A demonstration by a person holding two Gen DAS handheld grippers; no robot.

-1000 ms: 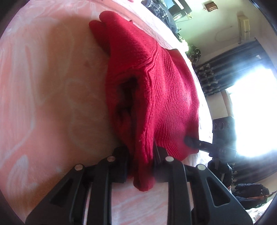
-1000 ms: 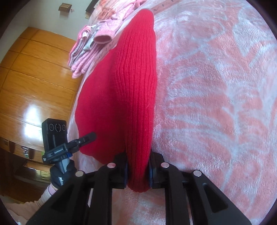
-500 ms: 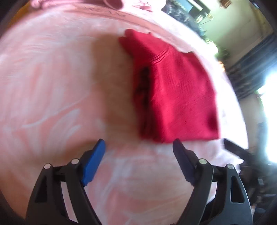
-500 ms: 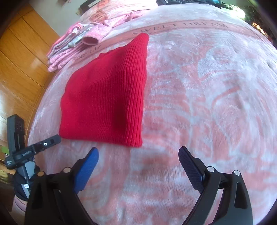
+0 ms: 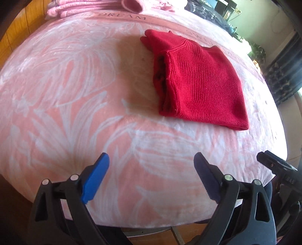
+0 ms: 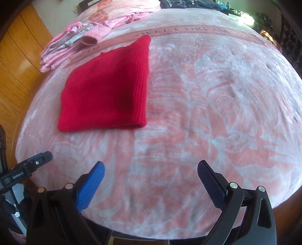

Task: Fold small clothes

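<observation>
Left wrist view: the left gripper [image 5: 152,162] is seen with its fingers [image 5: 94,179] spread wide and nothing held between them. The right-hand finger lies in shadow and its blue pad is hard to make out. A folded red sweater [image 5: 200,84] lies flat on the pink blanket [image 5: 75,94], well ahead of the fingers and to the right of the gap between them. Its layered open edge is turned to the left; the inner folds there are dark and cannot be told apart. A pile of pink clothes [image 5: 113,5] is cut off by the top edge of the frame. Part of the right gripper [image 5: 277,167] enters at the lower right; most of it is out of frame.

Right wrist view: the right gripper [image 6: 151,170] is likewise shown with fingers [image 6: 89,186] wide apart and empty. The red sweater [image 6: 107,88] lies ahead and to the left of the gap, apart from both fingers, its ribbed fold toward the right. The pile of pink clothes [image 6: 79,45] rests at the blanket's [image 6: 217,113] far left edge, just beyond the sweater. The words "SWEET DREAM" are printed on the blanket's border. The tip of the left gripper [image 6: 34,164] shows at the lower left, partly cut off.
</observation>
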